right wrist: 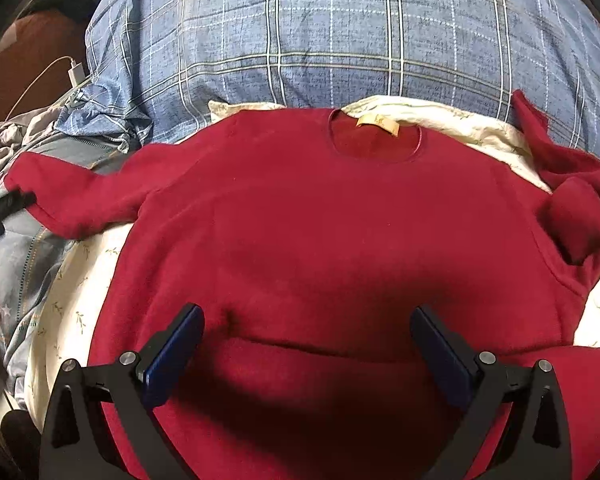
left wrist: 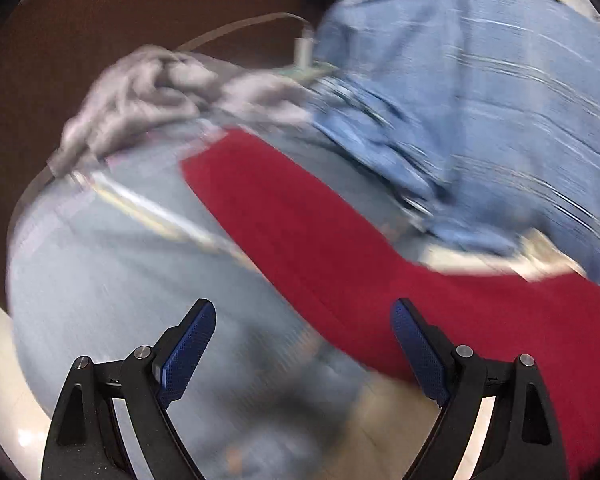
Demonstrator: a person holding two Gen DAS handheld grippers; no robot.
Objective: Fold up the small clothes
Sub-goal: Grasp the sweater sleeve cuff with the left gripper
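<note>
A red sweater (right wrist: 332, 232) lies flat, front up, on a cream floral sheet (right wrist: 72, 312). Its neck and tan label (right wrist: 378, 123) are at the far side. The left sleeve (right wrist: 68, 196) stretches out sideways and the right sleeve (right wrist: 572, 204) is crumpled. My right gripper (right wrist: 307, 310) hovers open over the sweater's lower part, near a fold line. In the blurred left wrist view the red sleeve (left wrist: 324, 240) runs diagonally. My left gripper (left wrist: 304, 316) is open just above it and holds nothing. A dark blurred shape (right wrist: 8, 206) sits at the left cuff.
A blue plaid quilt (right wrist: 340, 32) is heaped behind the sweater. At the left lie a crumpled grey garment (left wrist: 140, 96), blue star-patterned bedding (right wrist: 24, 264) and a white charger with its cable (right wrist: 74, 74). Brown furniture (left wrist: 100, 20) stands beyond.
</note>
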